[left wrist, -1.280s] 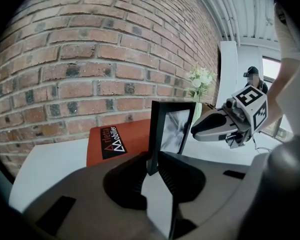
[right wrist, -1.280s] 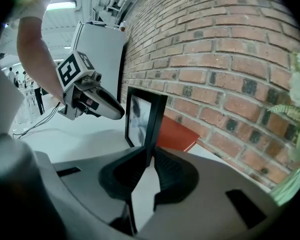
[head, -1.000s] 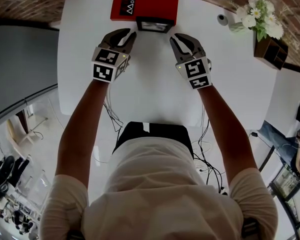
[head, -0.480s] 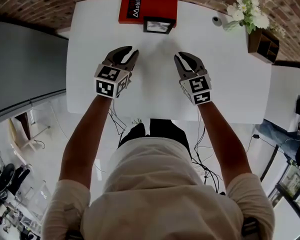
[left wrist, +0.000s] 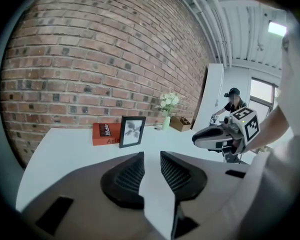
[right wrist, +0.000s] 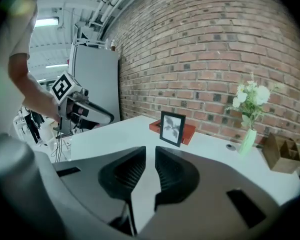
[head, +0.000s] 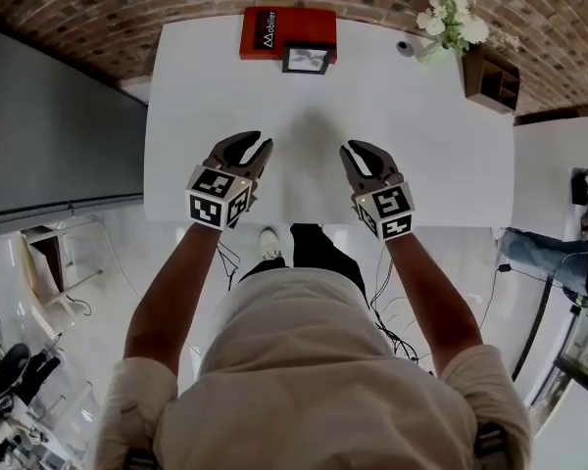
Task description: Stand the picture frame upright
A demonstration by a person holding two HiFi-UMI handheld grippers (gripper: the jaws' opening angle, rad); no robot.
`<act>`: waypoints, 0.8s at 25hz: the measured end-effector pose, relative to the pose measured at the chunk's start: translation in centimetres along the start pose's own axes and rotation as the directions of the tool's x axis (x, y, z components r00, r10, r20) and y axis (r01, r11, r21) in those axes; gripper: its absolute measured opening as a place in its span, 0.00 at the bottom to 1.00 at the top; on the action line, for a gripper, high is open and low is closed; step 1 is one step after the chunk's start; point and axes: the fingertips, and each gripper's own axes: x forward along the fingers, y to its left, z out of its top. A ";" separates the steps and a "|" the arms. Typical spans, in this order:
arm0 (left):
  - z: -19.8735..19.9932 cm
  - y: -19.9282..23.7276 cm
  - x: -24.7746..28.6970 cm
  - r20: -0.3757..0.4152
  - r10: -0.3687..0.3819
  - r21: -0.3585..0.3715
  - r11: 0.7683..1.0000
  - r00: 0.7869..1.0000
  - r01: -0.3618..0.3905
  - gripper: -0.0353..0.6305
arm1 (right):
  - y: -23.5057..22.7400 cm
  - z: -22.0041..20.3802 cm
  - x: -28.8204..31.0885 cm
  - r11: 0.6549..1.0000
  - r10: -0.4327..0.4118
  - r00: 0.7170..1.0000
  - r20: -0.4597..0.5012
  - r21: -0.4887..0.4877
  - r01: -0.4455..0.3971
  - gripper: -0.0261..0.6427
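While the small black picture frame with a grey leaf print (head: 308, 59) stands upright at the far edge of the white rectangular table (head: 431, 145), both grippers hang over the table's near part, well apart from it. The frame faces the person and stands just in front of the right end of a flat red box with white lettering (head: 272, 31), which lies against the red brick wall (left wrist: 90, 59) (whether frame and box touch cannot be made out).

The left gripper (head: 263, 141) points toward the frame. Its ribbed black jaws have just been opening, and the left gripper view shows only bare table in the gap between them. The right gripper (head: 349, 148) is level with it, a stretch of table between the two. Its jaws stand a narrow way apart, and nothing is between them either. In the right gripper view the frame (right wrist: 172, 128) shows straight ahead, beyond the jaw tips.

At the table's far right corner stand a pale green vase of white flowers (head: 446, 23) and, just beside it, a small brown wooden organiser (head: 490, 81).
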 end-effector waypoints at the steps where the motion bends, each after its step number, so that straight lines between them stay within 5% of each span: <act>1: 0.0 -0.5 -0.8 0.005 -0.005 -0.007 1.000 1.000 0.005 0.20 | 0.6 0.2 -0.7 1.000 -0.004 1.000 0.007 0.005 0.004 0.10; 20: -0.8 -9.0 -14.2 0.048 -0.108 -0.049 0.993 0.993 0.111 0.14 | 10.6 2.8 -11.4 0.998 -0.009 0.997 0.082 0.057 0.005 0.10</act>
